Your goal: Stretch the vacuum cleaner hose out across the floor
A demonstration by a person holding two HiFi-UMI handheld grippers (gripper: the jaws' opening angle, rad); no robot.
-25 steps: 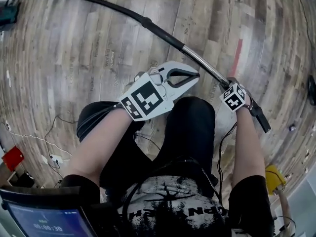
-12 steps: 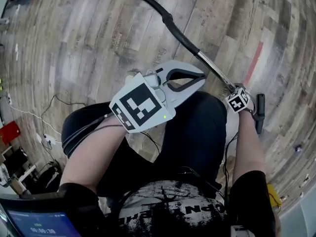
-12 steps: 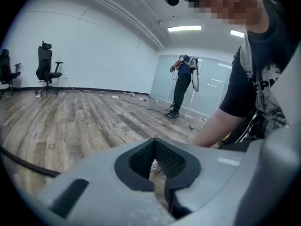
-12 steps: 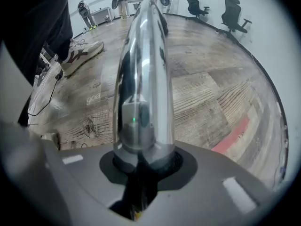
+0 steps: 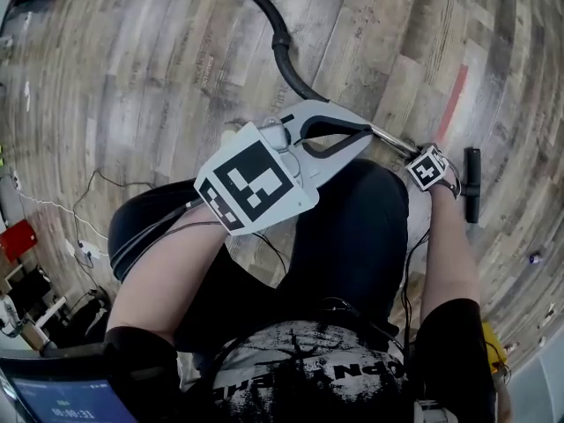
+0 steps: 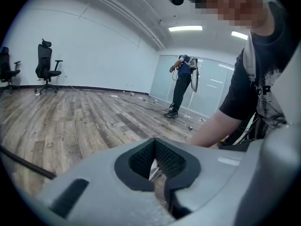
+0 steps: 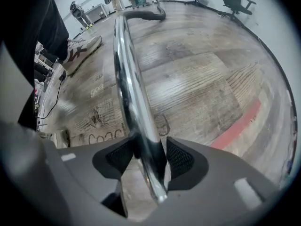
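Note:
The black vacuum hose point(image 5: 280, 47) curves down the wooden floor from the top of the head view and joins a chrome tube point(image 5: 389, 137). The tube's black end piece point(image 5: 473, 183) lies to the right. My right gripper point(image 5: 414, 152) is at that tube. In the right gripper view the chrome tube point(image 7: 134, 107) runs between the jaws of the right gripper point(image 7: 141, 161), which are opening, with a gap beside the left pad. The hose point(image 7: 146, 14) bends away far off. My left gripper point(image 5: 363, 135) hovers above my knee, shut and empty, its tip near the tube. The left gripper point(image 6: 157, 173) faces across the room.
Thin cables point(image 5: 88, 227) and a red box point(image 5: 18, 241) lie at the left. A red tape stripe point(image 5: 454, 104) marks the floor at the right. A shoe point(image 7: 82, 48) stands left of the tube. Far off are a standing person point(image 6: 183, 84) and office chairs point(image 6: 47, 65).
The chrome tube has swung from a long diagonal to nearly level, and its black end now lies right of my right gripper. The hose bend has come closer to my left gripper.

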